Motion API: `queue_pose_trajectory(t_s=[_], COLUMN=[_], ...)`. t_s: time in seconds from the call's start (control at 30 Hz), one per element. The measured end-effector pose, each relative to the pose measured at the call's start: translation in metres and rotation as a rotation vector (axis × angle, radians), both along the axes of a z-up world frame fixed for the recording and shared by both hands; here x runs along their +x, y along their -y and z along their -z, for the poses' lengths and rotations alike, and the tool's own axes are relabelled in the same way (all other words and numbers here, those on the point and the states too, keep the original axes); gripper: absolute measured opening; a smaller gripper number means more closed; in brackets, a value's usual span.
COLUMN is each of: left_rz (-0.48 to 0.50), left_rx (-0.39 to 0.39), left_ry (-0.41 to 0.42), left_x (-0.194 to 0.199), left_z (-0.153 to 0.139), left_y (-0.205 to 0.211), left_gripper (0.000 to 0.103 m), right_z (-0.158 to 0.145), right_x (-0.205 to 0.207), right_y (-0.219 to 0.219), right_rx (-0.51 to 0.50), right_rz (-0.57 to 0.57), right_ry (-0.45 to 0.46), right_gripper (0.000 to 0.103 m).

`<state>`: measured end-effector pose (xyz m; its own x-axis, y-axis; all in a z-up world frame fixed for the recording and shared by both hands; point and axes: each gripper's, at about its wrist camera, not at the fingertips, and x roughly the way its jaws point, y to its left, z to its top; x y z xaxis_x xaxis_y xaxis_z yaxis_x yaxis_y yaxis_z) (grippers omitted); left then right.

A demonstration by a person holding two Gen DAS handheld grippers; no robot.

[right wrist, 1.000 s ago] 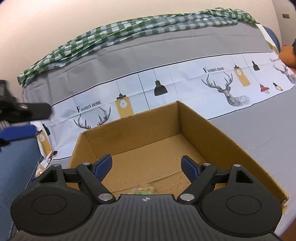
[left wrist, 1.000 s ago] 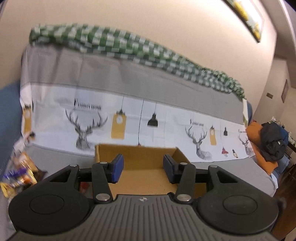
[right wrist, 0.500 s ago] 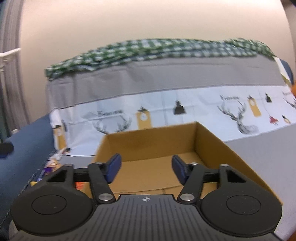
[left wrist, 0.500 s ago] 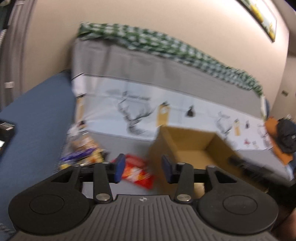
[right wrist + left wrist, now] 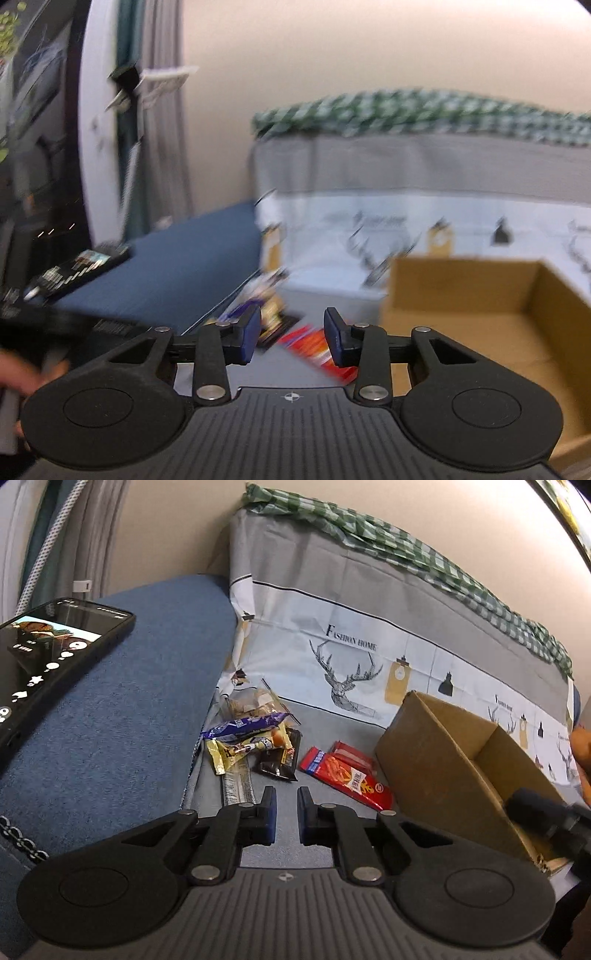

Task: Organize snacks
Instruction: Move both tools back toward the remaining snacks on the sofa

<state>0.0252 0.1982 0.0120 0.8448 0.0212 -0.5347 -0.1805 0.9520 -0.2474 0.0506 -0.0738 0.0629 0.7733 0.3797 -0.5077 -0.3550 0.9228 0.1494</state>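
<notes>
Two grippers empty | left gripper [image 5: 286, 814] closing, narrow gap | right gripper [image 5: 291, 334] closing, wider

The left gripper [image 5: 287, 819] tilts downward just short of the cardboard box [image 5: 436, 760], off its left side; its blue-padded fingers [image 5: 269, 818] have just been closing and stand with a narrow gap, nothing between them; the right gripper [image 5: 291, 338] angles down too, nearer the box's left front corner; its fingers [image 5: 249, 334] have also been closing, a moderate gap remains, empty; part of a hand [image 5: 22, 373] shows blurred at the left edge of the right wrist view.
</notes>
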Motion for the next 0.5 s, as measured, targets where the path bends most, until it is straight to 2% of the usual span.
queue_pose_trajectory(t_s=[0.17, 0.27, 0.37, 0.5], left_rz=[-0.017, -0.02, -0.005, 0.018], left_rx=[-0.008, -0.028, -0.04, -0.031], left_ry=[0.015, 0.006, -0.011, -0.019], left_x=[0.001, 0.003, 0.006, 0.009], left_z=[-0.001, 0.001, 0.003, 0.003], left_y=[0.002, -0.001, -0.003, -0.002], left_gripper=[0.013, 0.015, 0.021, 0.021], right_z=[0.017, 0.027, 0.04, 0.058], right_x=[-0.001, 0.0, 0.003, 0.015], right_y=[-0.03, -0.042, -0.052, -0.058], right_rx=[-0.041, -0.092, -0.143, -0.132], right_rz=[-0.06, -0.041, -0.01, 0.005], right_ry=[-0.08, -0.077, -0.112, -0.191], right_gripper=[0.039, 0.044, 0.045, 0.045])
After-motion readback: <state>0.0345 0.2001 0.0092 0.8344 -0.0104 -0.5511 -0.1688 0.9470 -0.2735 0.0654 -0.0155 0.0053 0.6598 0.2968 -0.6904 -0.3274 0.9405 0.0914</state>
